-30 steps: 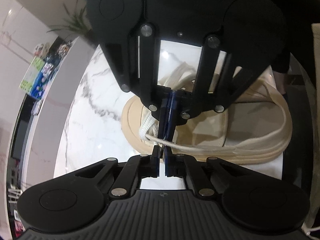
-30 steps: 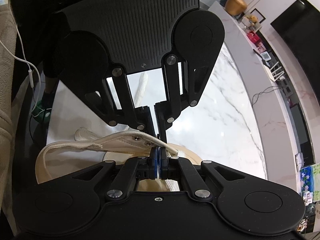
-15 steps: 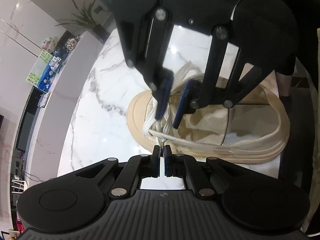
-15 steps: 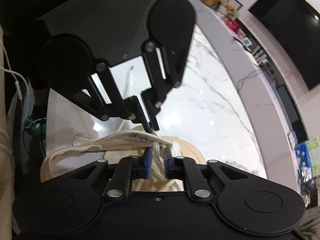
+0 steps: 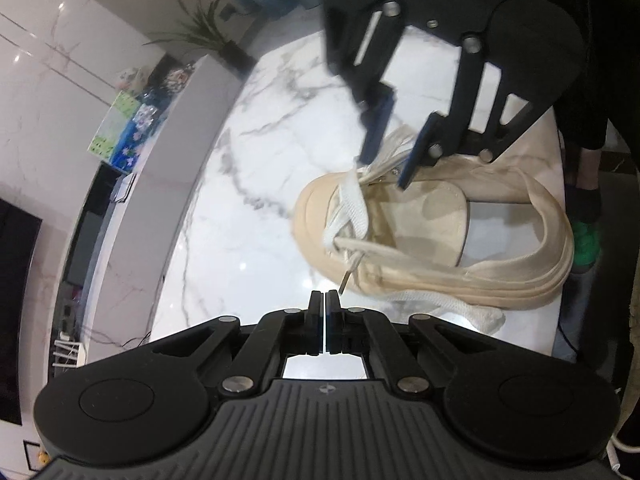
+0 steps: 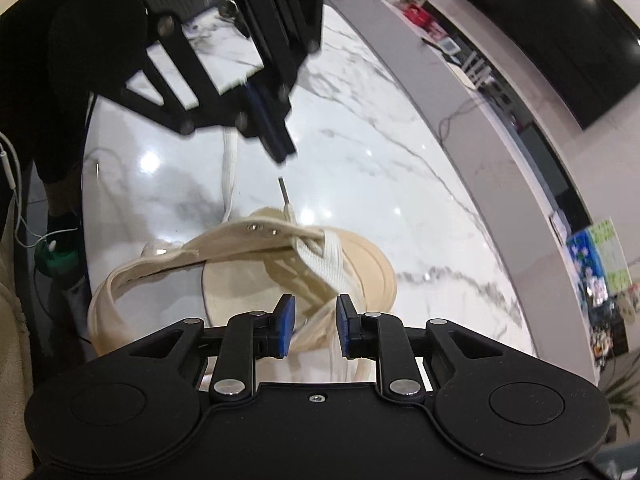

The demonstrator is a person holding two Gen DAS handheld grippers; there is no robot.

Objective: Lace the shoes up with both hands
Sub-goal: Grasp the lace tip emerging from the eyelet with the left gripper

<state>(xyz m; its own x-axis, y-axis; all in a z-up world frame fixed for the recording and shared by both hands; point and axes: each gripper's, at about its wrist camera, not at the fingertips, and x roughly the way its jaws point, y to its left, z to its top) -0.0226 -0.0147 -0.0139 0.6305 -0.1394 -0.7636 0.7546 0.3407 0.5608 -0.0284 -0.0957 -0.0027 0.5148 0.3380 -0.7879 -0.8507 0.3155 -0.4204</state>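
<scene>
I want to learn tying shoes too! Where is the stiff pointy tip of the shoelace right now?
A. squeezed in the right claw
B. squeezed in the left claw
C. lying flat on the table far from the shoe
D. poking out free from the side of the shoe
D: the lace tip sticks out of the shoe untouched, beside the shut, empty left claw; the right claw stands open.

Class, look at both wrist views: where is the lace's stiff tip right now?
In the left wrist view the lace tip sticks out of the shoe's near side by the toe, just beyond the shut left gripper, apparently untouched.
</scene>
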